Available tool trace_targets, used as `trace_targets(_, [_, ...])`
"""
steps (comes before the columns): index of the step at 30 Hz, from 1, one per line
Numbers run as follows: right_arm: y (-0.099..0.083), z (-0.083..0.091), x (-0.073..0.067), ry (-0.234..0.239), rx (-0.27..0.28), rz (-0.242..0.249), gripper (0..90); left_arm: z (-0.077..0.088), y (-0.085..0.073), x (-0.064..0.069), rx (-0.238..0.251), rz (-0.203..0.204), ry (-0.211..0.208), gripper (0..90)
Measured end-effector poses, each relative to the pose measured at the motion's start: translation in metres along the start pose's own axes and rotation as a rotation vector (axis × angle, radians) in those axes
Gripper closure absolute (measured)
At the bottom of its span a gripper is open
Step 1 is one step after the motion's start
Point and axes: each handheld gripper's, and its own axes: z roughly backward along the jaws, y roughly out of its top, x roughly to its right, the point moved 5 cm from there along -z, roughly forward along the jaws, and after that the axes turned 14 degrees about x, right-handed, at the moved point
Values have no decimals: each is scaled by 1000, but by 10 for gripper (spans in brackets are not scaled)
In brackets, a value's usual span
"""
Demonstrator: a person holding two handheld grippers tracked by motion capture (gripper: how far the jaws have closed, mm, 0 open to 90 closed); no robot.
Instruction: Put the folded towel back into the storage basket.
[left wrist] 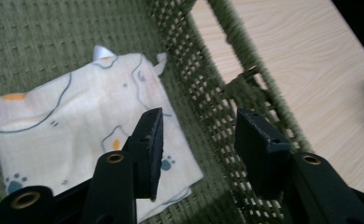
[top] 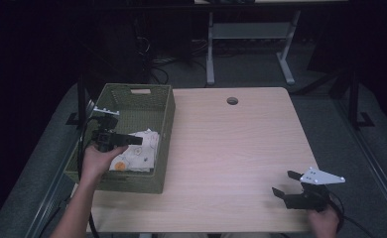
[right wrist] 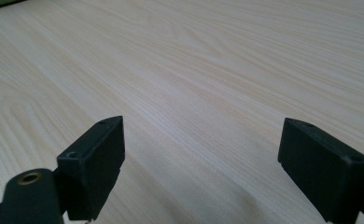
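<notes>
A green woven basket stands on the left side of the wooden table. Inside it lies a folded white cloth printed with cats and paw marks, which also shows on the basket floor in the left gripper view as the cloth. My left gripper hovers over the cloth inside the basket, open, with nothing between its jaws. The left gripper sits above the cloth's corner and the basket wall. My right gripper rests low near the table's front right, open wide and empty, as does the right gripper.
A round cable hole lies near the table's far edge. Beyond the table stand a white desk frame and dark floor with cables. The table edge drops off close to the right hand.
</notes>
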Motion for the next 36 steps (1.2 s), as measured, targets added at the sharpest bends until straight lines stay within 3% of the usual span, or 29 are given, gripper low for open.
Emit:
trace_targets(6, [0,1,0,-4,8,0,142,4,1,11,69,20,-77,511])
trace_targets(16, [1,2,0,-5,9,0,142,11,1,19,132,38,-149,516])
trace_targets(21, [1,2,0,-7,11,-1,142,12,0,29,140,23,-169,508])
trace_targets(25, [1,2,-1,-6,12,-1,142,12,-2,42,167,15,-190,509])
trace_targets(36, [3,4,-2,3,14,15,142,1,-8,81,184,-40,-248,510])
